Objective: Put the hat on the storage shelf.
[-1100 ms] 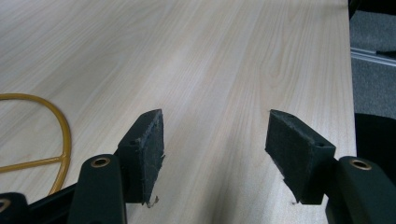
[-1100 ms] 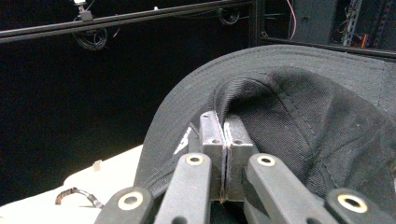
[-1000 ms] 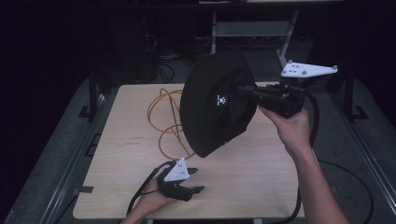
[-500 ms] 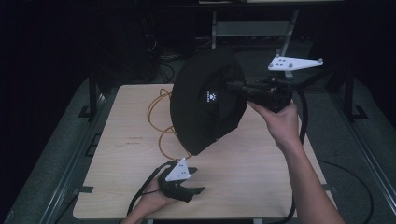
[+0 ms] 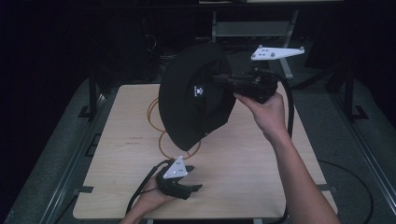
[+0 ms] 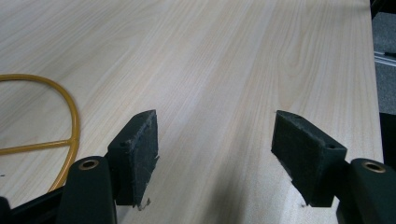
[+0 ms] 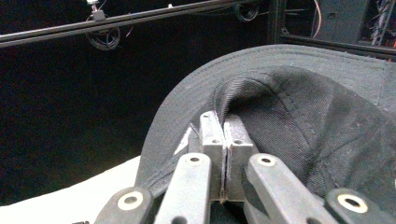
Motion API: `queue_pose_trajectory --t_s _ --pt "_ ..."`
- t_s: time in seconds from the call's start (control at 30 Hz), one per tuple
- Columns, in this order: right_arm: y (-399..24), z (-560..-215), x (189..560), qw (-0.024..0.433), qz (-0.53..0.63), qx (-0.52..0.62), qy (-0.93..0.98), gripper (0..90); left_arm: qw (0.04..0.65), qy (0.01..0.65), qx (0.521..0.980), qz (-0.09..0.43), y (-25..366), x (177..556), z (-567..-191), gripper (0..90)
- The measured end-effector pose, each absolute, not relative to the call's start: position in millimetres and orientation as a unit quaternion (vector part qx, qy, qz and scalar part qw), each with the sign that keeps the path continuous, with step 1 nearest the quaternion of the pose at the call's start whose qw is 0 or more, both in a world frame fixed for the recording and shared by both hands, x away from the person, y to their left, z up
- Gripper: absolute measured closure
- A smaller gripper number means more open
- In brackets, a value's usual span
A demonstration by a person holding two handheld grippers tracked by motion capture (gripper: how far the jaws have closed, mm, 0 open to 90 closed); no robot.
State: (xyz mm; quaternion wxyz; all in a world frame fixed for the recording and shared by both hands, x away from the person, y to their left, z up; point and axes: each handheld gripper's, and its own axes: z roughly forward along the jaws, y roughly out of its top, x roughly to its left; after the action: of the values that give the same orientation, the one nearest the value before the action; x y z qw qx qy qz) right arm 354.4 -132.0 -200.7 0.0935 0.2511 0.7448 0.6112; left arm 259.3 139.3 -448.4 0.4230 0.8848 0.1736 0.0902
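Where the high view looks down, 1 black hat (image 5: 194, 105) hangs above the far half of the table (image 5: 252, 163), its edge pinched in the right gripper (image 5: 224, 81); 1 orange cable (image 5: 156, 114) loops on the tabletop beneath it. Near the front edge rests the left gripper (image 5: 191, 189), apart from the hat.

Left gripper view: 2 pads (image 6: 137, 151) stand wide apart, having just been opening, bare wood between them; cable (image 6: 70, 121) at left.

Right gripper view: jaws clamped tight on the hat's (image 7: 299, 116) fabric by the brim seam.
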Motion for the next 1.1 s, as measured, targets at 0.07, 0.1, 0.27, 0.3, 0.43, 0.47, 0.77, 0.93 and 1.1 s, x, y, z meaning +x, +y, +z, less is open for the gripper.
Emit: queue_pose_trajectory --t_s 0.07,0.1,0.27,0.3,0.43,0.47,0.77,0.93,1.1 --pt "-125.2 -198.5 358.2 0.089 0.609 0.248 0.748 89.1 0.426 0.170 0.884 0.091 140.1 259.5 -447.8 30.9" --pt "-118.4 -196.0 361.5 0.085 0.607 0.247 0.750 89.1 0.427 0.169 0.883 0.091 140.7 259.0 -447.3 30.9" --pt "-105.8 -190.6 367.0 0.079 0.603 0.241 0.756 89.1 0.429 0.169 0.882 0.092 142.0 258.7 -447.1 30.9" --pt "-100.0 -188.2 370.0 0.077 0.599 0.241 0.760 89.0 0.429 0.169 0.882 0.091 142.1 258.5 -447.2 30.9" --pt "-89.1 -185.2 377.7 0.074 0.594 0.241 0.764 89.0 0.435 0.165 0.881 0.092 141.8 258.2 -447.9 30.8" --pt "-89.1 -185.2 377.7 0.074 0.594 0.241 0.764 89.0 0.433 0.165 0.881 0.092 141.6 258.7 -448.2 30.8" --pt "-59.5 -185.4 397.1 0.059 0.573 0.238 0.782 89.0 0.427 0.159 0.886 0.091 140.2 259.9 -448.8 30.8" --pt "-47.0 -189.4 404.3 0.051 0.566 0.239 0.788 88.9 0.428 0.155 0.886 0.086 138.3 257.4 -449.0 30.8" --pt "-38.6 -192.8 409.2 0.044 0.561 0.239 0.791 88.8 0.427 0.150 0.888 0.083 136.4 255.8 -449.6 30.8"
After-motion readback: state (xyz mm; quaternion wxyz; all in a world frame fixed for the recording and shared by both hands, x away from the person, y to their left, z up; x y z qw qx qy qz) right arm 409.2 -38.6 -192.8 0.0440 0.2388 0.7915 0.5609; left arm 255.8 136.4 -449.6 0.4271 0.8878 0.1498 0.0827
